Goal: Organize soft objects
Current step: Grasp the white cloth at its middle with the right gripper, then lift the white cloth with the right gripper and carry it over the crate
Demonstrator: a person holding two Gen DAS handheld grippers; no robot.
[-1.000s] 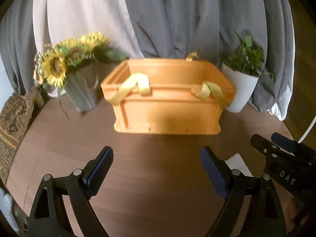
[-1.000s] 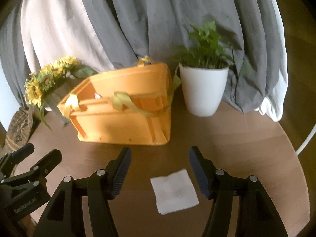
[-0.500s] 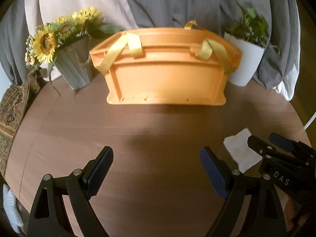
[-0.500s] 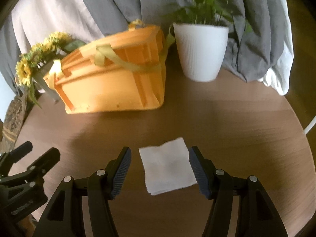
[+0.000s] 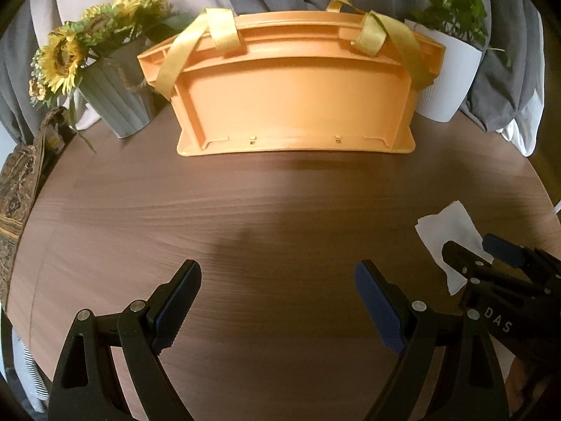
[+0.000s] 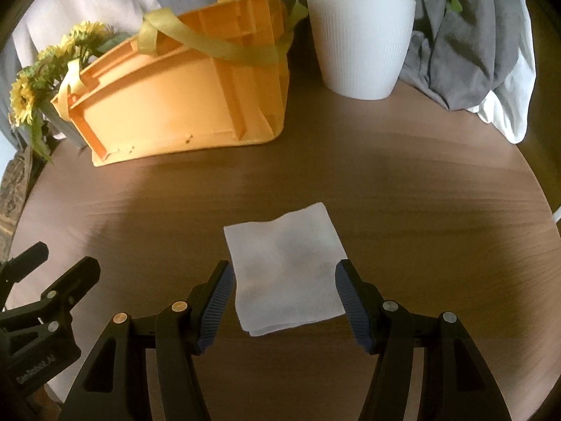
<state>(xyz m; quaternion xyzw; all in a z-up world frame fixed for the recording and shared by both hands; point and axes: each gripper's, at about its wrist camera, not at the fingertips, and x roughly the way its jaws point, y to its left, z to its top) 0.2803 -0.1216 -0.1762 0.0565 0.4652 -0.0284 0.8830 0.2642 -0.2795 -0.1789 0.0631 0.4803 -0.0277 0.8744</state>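
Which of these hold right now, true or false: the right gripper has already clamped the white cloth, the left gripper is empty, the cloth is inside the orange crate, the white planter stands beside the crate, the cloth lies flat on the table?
1. The right gripper is shut on the white folded cloth. False: it is open, its fingers on either side of the cloth.
2. The left gripper is open and holds nothing. True.
3. The cloth is inside the orange plastic crate with yellow straps. False: it lies on the brown wooden table, in front of the crate.
4. The white ribbed planter with a green plant stands beside the crate. True.
5. The cloth lies flat on the table. True.
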